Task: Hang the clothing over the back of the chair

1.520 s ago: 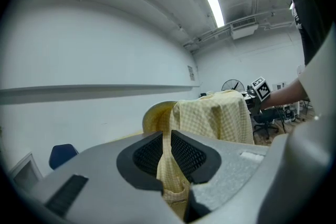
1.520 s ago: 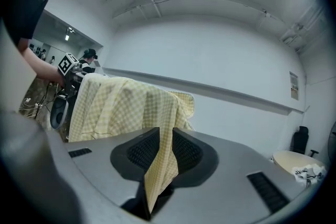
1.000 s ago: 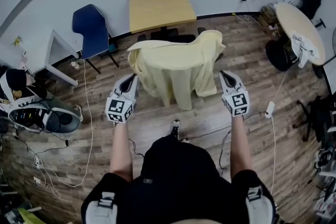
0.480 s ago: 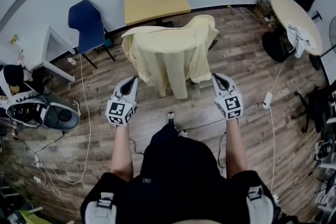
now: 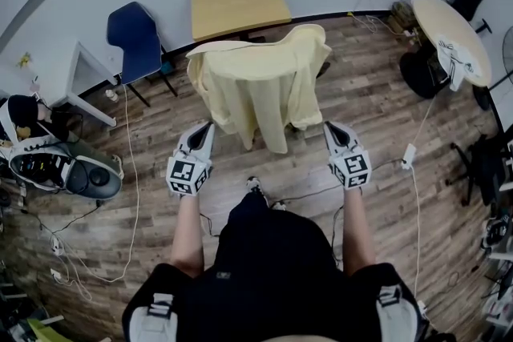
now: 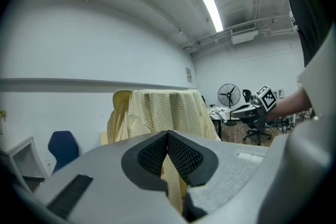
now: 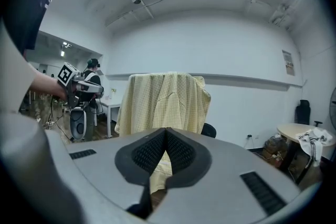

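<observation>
A pale yellow checked shirt (image 5: 256, 84) hangs draped over the back of a chair, which it hides almost entirely; only a dark bit of the chair (image 5: 322, 69) shows at its right side. My left gripper (image 5: 205, 126) is shut and holds nothing, a short way in front of the shirt's lower left. At the lower right, my right gripper (image 5: 330, 126) is also shut and holds nothing, clear of the cloth. In the left gripper view the shirt (image 6: 163, 110) hangs beyond the closed left gripper (image 6: 168, 135). The right gripper view has the shirt (image 7: 163, 99) behind the closed right gripper (image 7: 166, 131).
A blue chair (image 5: 132, 32) and a square wooden table (image 5: 239, 4) stand by the far wall. A round table (image 5: 453, 28) is at the right and a white table (image 5: 80, 76) at the left. Bags (image 5: 48, 164) and cables (image 5: 128, 196) lie on the wooden floor.
Both grippers have drawn back a little from the shirt, toward the person. The shirt stays draped on the chair.
</observation>
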A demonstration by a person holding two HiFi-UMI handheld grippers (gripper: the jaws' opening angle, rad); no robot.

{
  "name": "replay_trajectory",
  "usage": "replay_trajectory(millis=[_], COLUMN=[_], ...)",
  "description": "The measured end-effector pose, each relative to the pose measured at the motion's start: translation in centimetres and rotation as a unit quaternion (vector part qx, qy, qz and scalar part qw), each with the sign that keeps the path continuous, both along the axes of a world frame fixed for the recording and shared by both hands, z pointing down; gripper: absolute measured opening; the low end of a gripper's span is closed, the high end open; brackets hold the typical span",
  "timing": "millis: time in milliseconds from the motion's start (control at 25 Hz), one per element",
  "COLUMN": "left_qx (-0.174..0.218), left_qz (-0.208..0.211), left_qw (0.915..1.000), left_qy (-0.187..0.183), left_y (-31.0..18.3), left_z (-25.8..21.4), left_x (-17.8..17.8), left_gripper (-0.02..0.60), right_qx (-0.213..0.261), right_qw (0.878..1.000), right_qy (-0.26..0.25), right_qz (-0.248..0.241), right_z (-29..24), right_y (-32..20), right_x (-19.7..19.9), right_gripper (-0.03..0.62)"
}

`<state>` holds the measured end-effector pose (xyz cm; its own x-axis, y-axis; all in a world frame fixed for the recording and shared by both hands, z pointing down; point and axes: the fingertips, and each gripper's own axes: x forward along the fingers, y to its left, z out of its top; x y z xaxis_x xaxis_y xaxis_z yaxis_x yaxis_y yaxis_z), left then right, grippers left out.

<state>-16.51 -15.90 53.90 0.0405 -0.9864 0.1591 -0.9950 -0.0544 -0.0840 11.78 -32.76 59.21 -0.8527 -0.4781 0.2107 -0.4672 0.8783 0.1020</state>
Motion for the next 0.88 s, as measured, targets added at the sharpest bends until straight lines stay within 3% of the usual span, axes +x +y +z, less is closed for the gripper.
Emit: replay_trajectory(millis=[360, 880], left_qx=[0.003, 0.002], left_qz=[0.003, 0.002], left_qw=[1.0000, 1.0000], left_qy=[-0.001, -0.006], left_y=[-1.3, -1.8], left_z=[-0.9, -1.2], left_x=[0.1, -0.5], left_gripper=[0.000, 0.001], right_qx=[-0.020, -0.002], right_qw=[0.999, 1.000], right_qy=[0.029, 0.015], right_qz=[0.017, 0.001], right_z=[0.5, 0.7], right_y=[-0.3, -0.8], right_x=[0.9, 0.1], right_gripper=[-0.006, -0.006])
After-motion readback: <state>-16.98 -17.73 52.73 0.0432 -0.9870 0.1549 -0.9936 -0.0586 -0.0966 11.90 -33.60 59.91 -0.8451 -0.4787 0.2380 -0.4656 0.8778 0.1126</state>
